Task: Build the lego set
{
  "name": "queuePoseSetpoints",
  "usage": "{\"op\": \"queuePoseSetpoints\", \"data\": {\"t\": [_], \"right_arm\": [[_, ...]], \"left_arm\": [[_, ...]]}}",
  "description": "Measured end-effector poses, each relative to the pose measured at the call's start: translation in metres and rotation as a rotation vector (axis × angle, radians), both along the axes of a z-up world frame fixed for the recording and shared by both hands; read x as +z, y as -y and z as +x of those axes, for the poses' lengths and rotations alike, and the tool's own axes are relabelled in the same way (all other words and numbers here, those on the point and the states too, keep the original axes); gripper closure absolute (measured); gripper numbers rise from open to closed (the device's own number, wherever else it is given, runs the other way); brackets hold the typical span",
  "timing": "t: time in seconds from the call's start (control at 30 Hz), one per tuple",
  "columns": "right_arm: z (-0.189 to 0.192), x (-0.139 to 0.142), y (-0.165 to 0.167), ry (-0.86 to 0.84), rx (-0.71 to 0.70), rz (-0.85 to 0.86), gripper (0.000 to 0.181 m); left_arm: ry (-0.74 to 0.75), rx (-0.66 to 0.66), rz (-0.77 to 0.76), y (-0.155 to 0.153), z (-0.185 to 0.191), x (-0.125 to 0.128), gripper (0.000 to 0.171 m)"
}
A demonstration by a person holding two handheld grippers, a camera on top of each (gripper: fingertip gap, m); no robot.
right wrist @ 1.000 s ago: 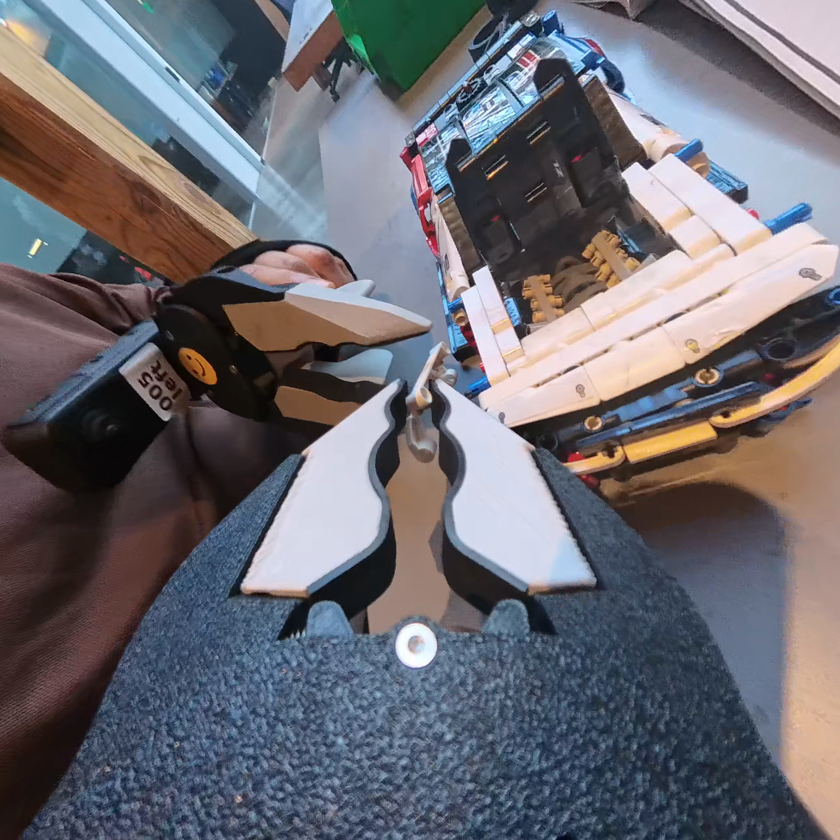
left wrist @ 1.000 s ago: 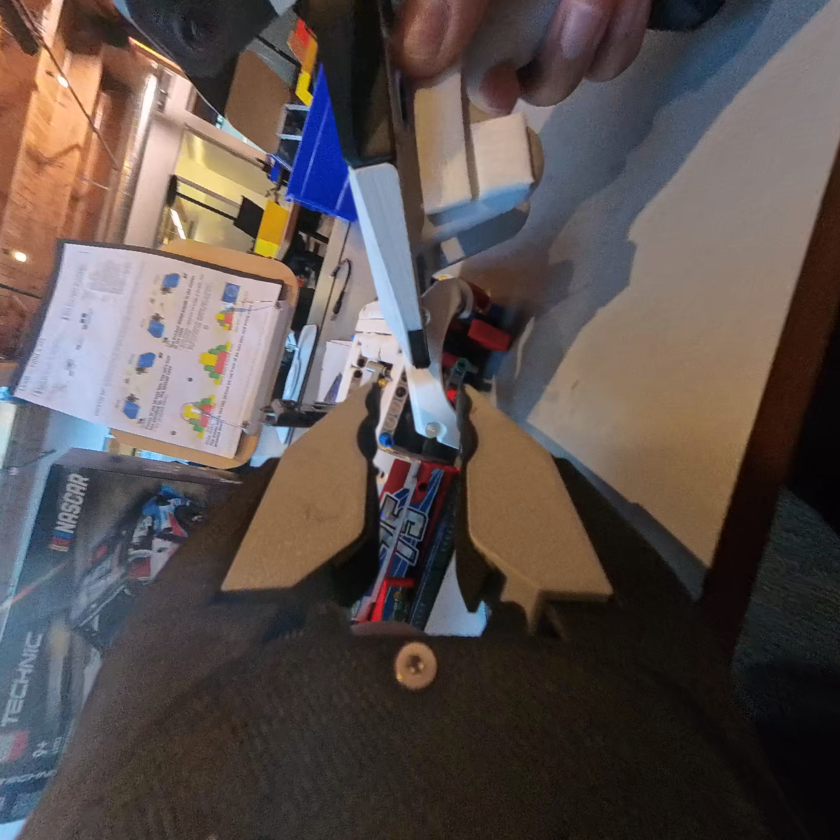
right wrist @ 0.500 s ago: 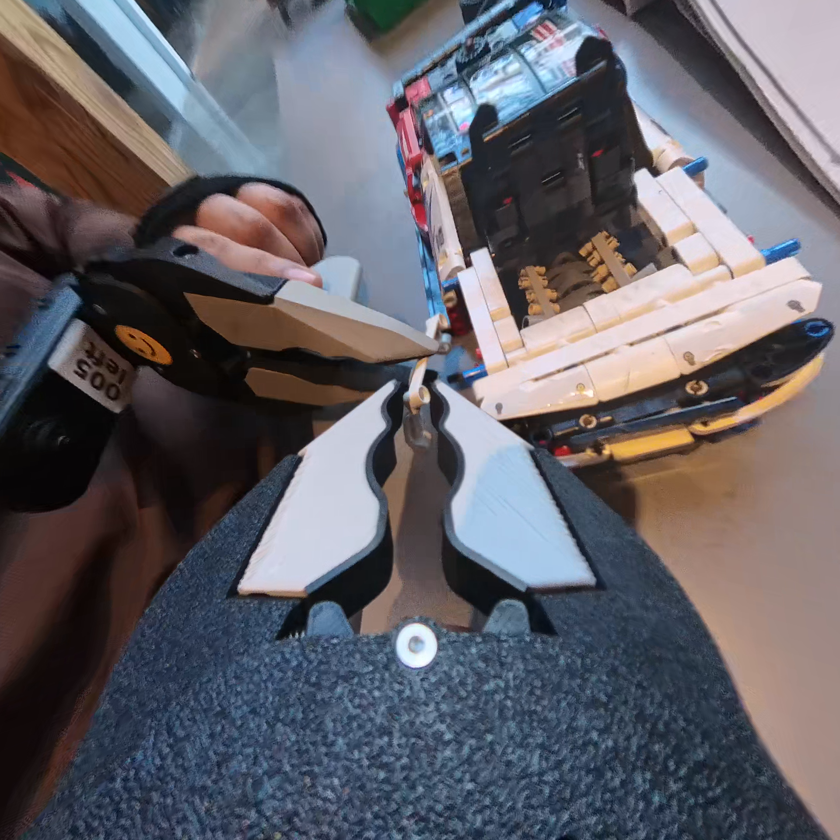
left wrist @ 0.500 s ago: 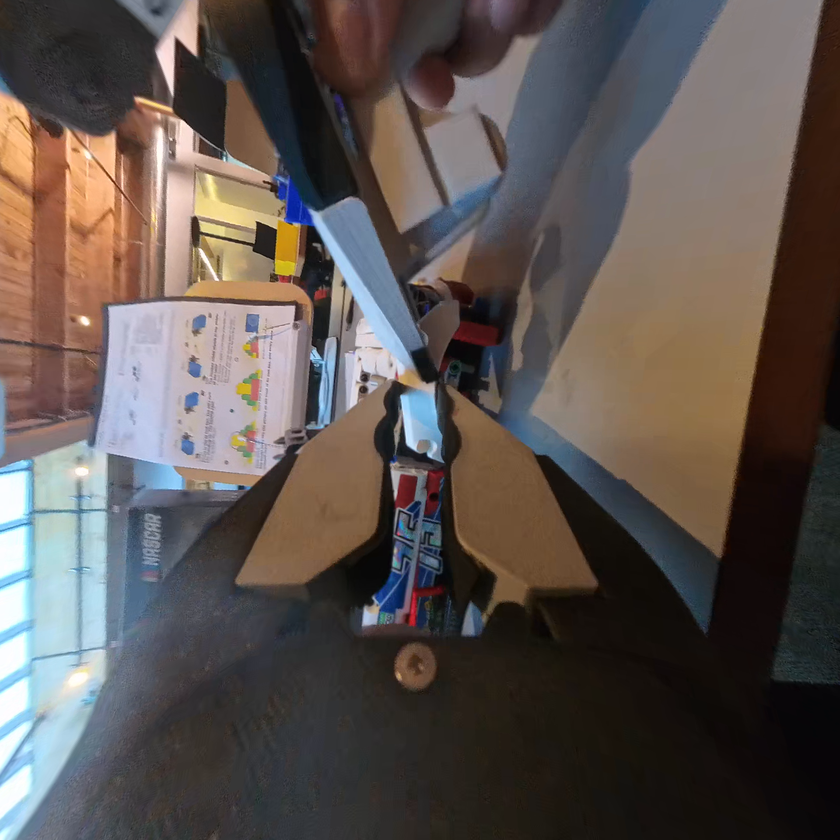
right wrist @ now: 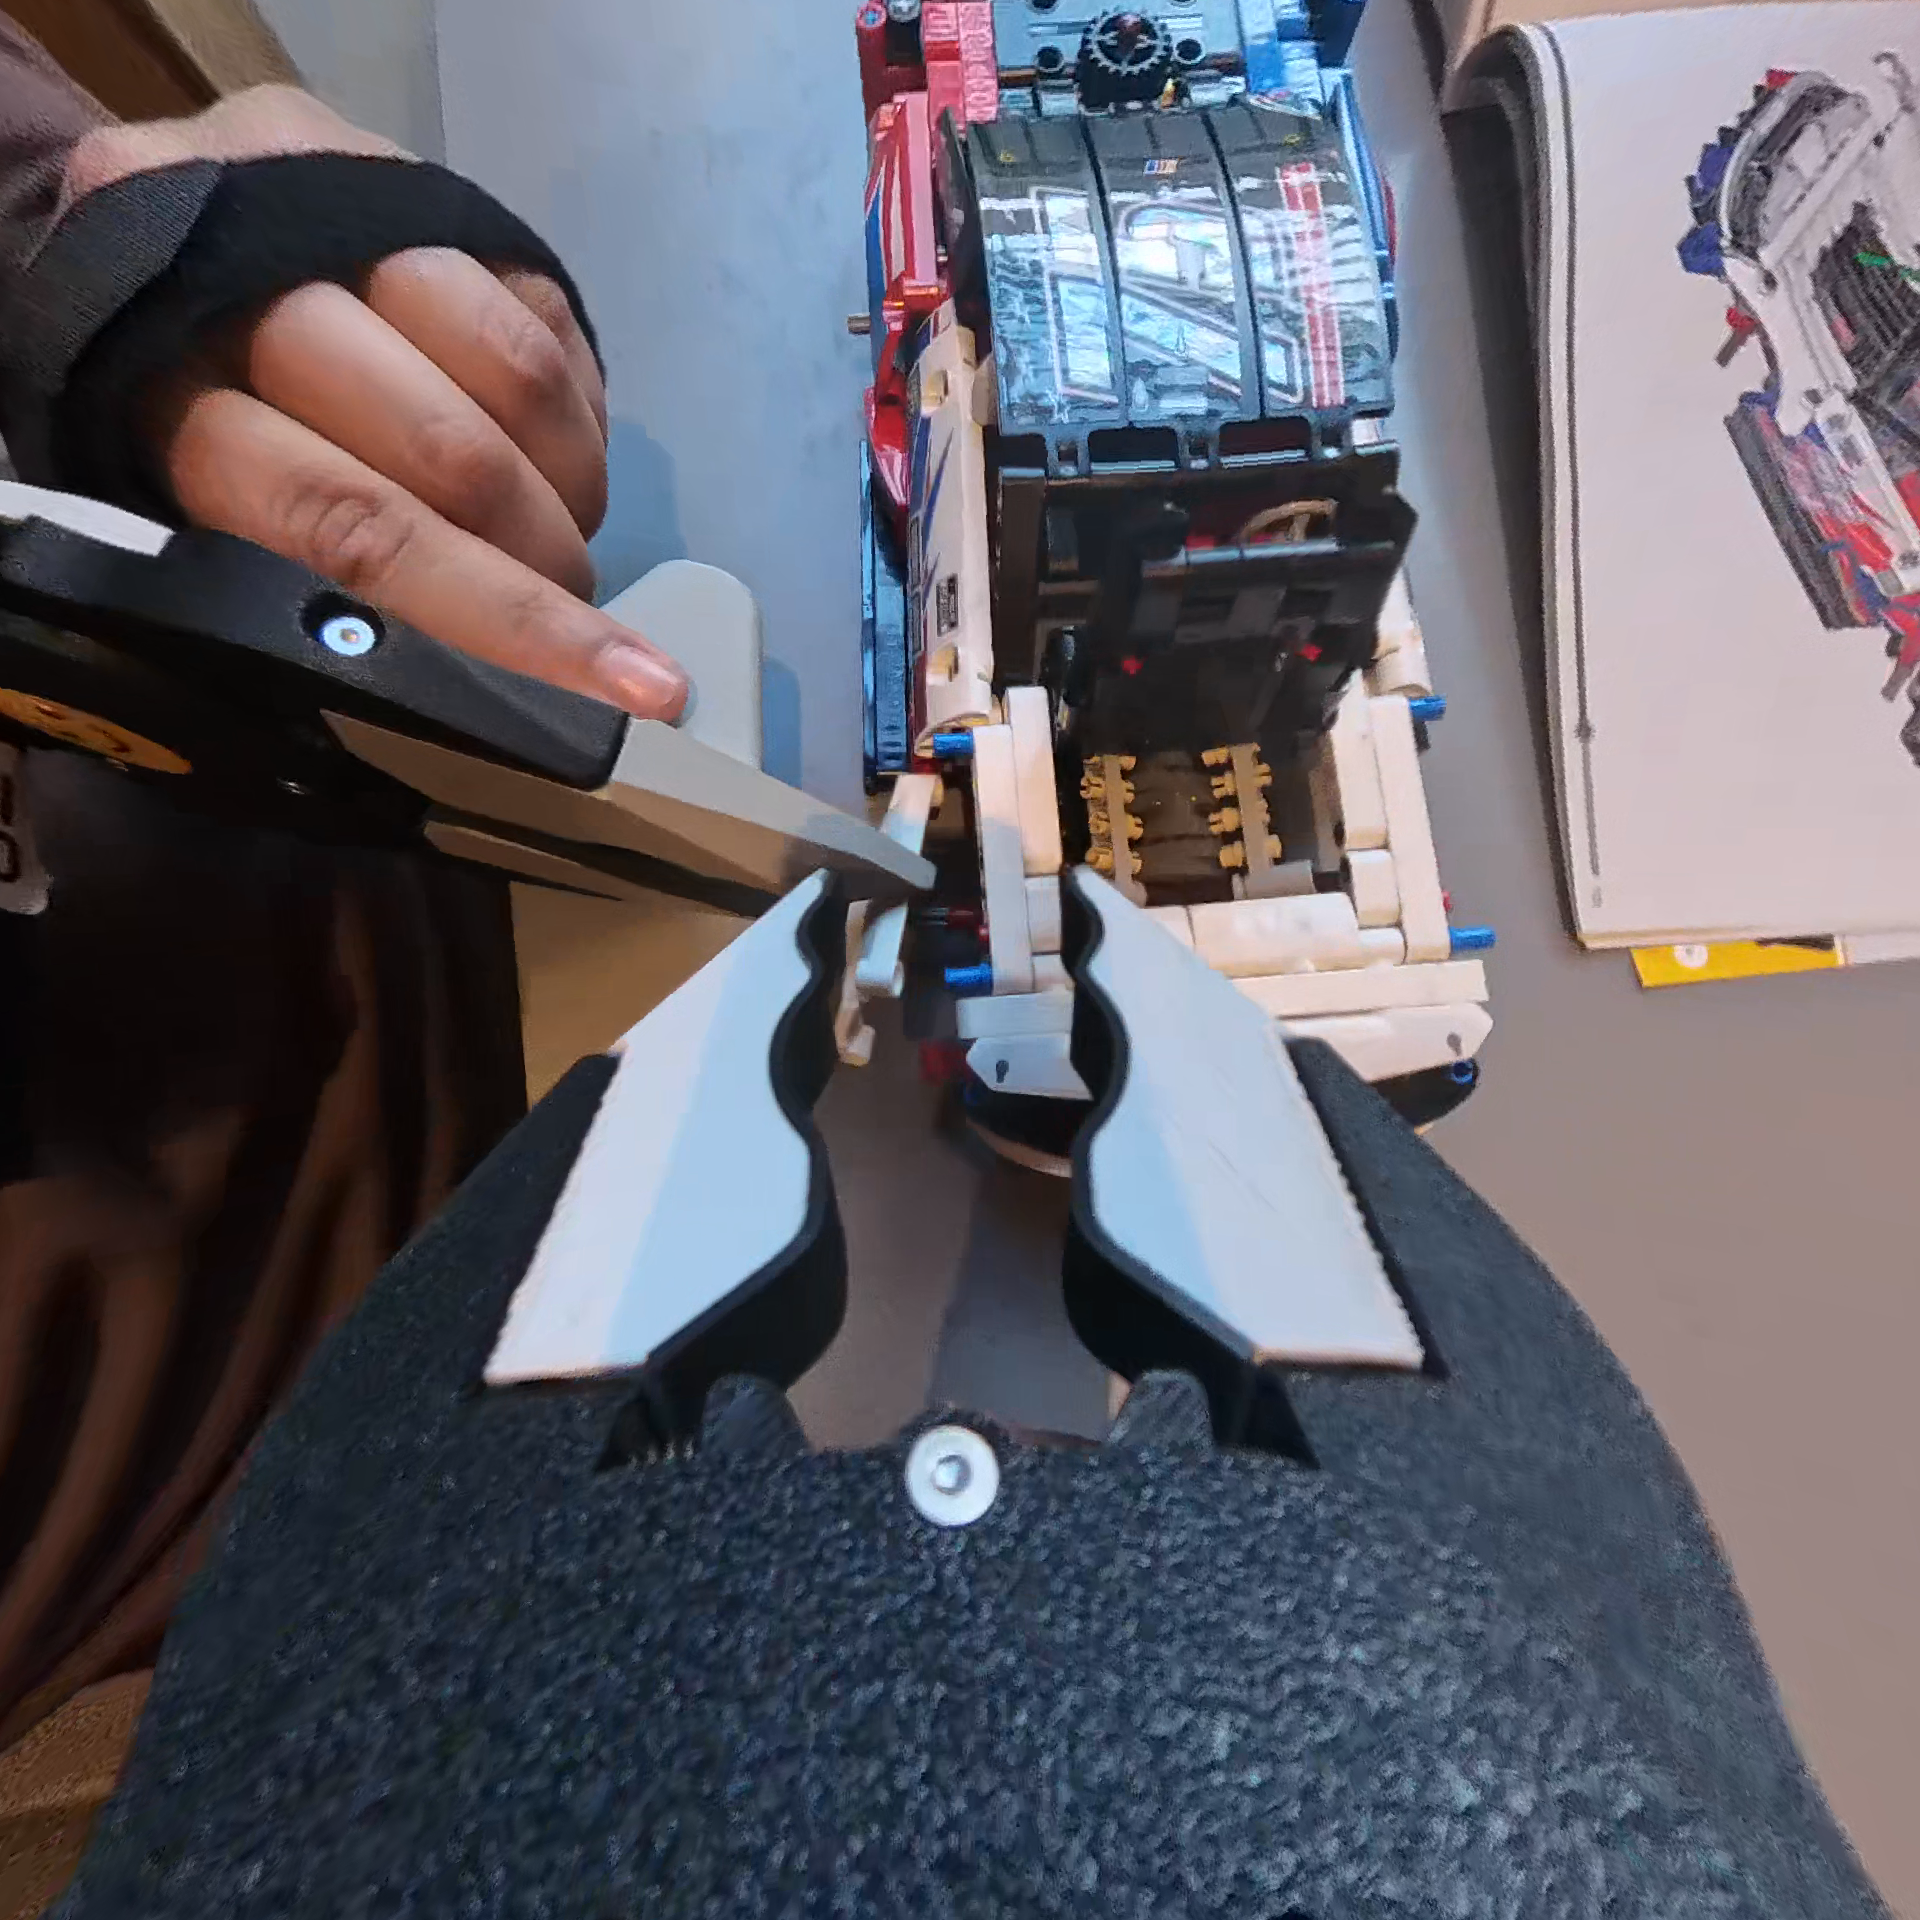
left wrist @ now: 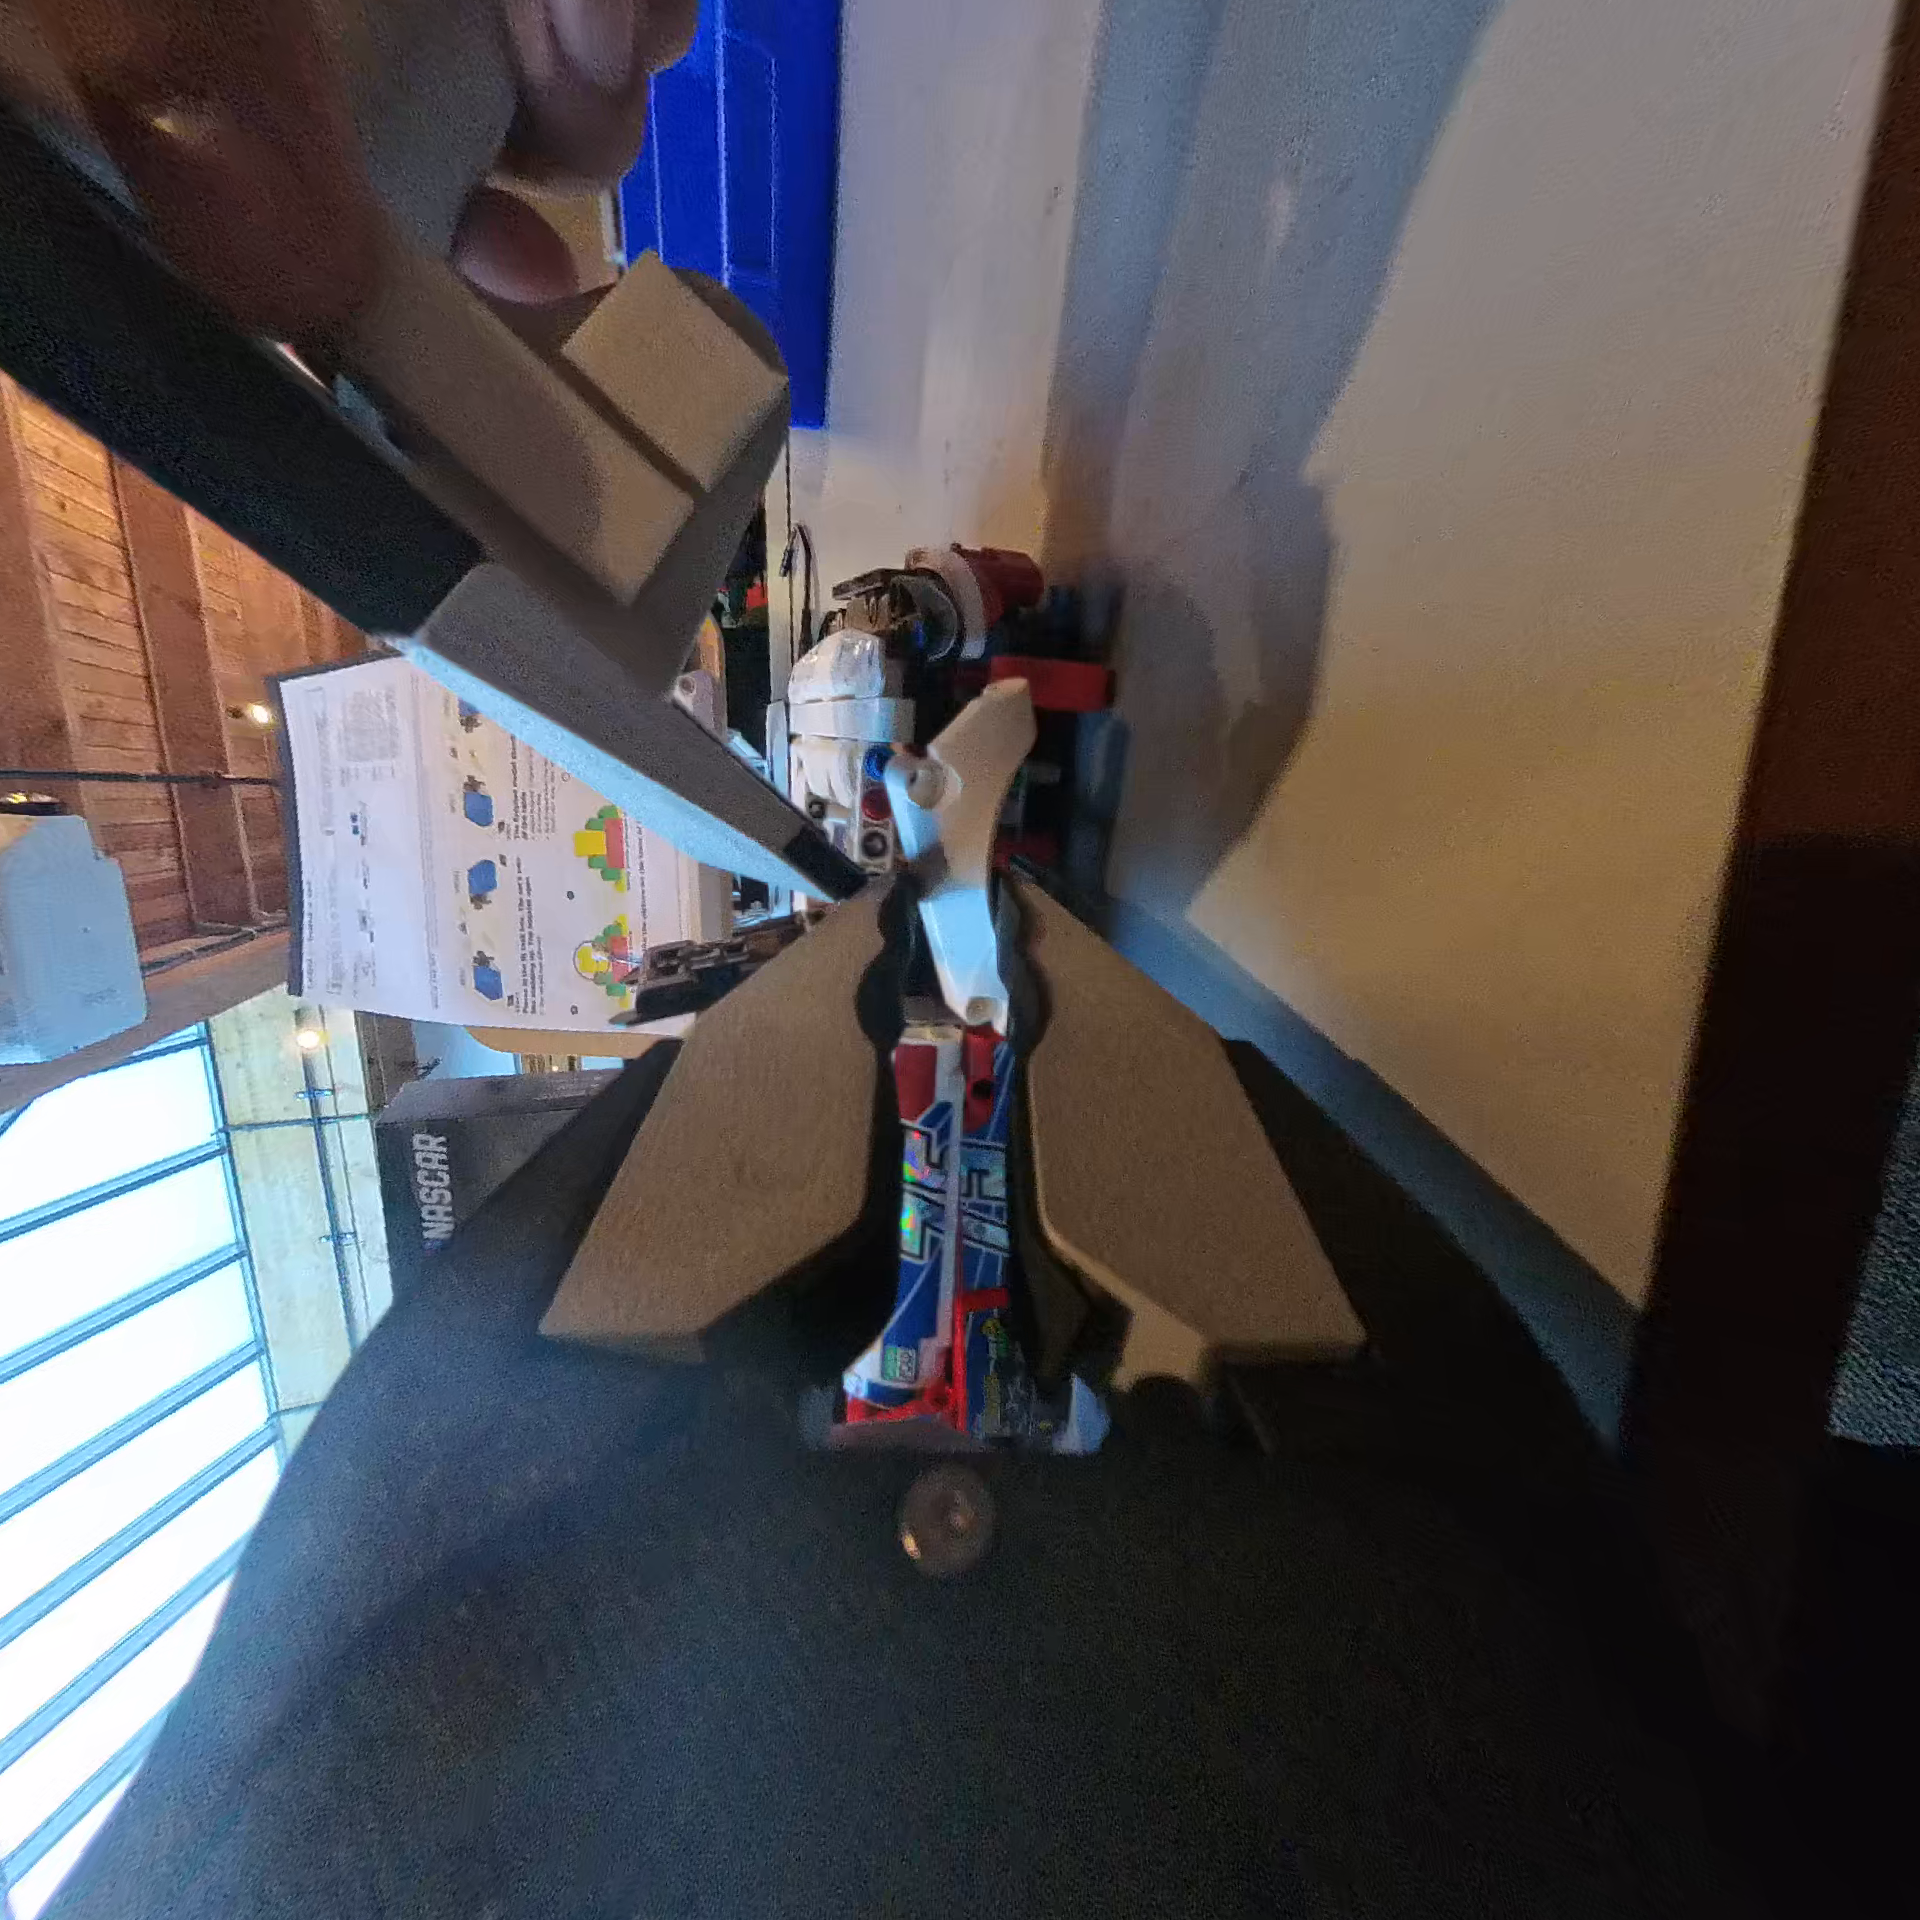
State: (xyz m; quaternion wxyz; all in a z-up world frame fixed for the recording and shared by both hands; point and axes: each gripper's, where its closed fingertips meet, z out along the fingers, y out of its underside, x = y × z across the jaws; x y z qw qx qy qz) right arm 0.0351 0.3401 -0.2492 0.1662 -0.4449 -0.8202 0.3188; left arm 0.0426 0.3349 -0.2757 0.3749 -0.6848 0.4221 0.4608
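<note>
My left gripper [left wrist: 951,899] is shut on a white curved Lego panel [left wrist: 968,831] and holds it beside the front corner of the Lego race car [left wrist: 961,1195]. In the right wrist view the car [right wrist: 1143,499] stands on the grey table with its black roof, tan engine and white front beams showing. My right gripper [right wrist: 948,894] is open over the car's front left corner, one finger on each side of it. The left gripper [right wrist: 904,878] reaches in from the left with the white panel [right wrist: 881,940] at its tip. One right gripper finger [left wrist: 623,748] crosses the left wrist view.
An open instruction booklet [right wrist: 1714,520] lies right of the car. A person's gloved hand [right wrist: 416,468] grips the left tool. A printed sheet on a clipboard [left wrist: 468,852], the set's dark box [left wrist: 447,1174] and a blue bin [left wrist: 738,208] stand behind. The tips of both grippers are at nearly the same place.
The white panel passed from my right gripper to my left. The left gripper shut on it; the right gripper opened and moved forward over the car's front corner.
</note>
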Motion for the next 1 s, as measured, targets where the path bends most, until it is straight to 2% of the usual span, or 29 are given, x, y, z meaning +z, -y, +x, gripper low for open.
{"op": "queuePoseSetpoints", "data": {"t": [0.2,0.3,0.37,0.4,0.43,0.47,0.53,0.63,0.77,1.0], "right_arm": [[0.004,0.004,0.006,0.042,0.115,-0.060,0.134],[0.008,-0.001,0.004,0.085,0.106,-0.026,0.129],[0.016,-0.002,0.010,0.074,0.124,0.007,0.136],[0.018,-0.004,0.010,0.057,0.106,0.039,0.150],[0.019,-0.008,0.007,0.049,0.077,0.073,0.155],[0.020,-0.011,0.007,0.043,0.058,0.082,0.150],[0.021,-0.012,0.013,0.032,0.049,0.029,0.167],[0.024,-0.018,0.014,0.074,0.025,-0.071,0.168],[0.025,-0.011,0.018,0.076,0.017,-0.251,0.169],[0.024,-0.013,0.014,0.058,0.048,-0.262,0.170]], "left_arm": [[-0.043,0.018,0.017,0.002,-0.001,0.006,0.161],[-0.025,0.042,0.014,0.000,-0.001,0.006,0.160],[-0.018,0.058,0.023,0.000,-0.002,0.007,0.161],[-0.011,0.064,0.029,0.001,-0.002,0.008,0.161],[-0.006,0.067,0.034,0.002,-0.003,0.008,0.161],[-0.001,0.067,0.040,0.002,-0.003,0.009,0.160],[0.000,0.069,0.038,0.003,-0.003,0.009,0.160],[0.008,0.045,0.054,0.005,0.001,0.011,0.162],[0.032,0.038,0.095,0.008,0.000,0.015,0.163],[0.039,0.046,0.090,0.009,-0.006,0.015,0.156]]}}
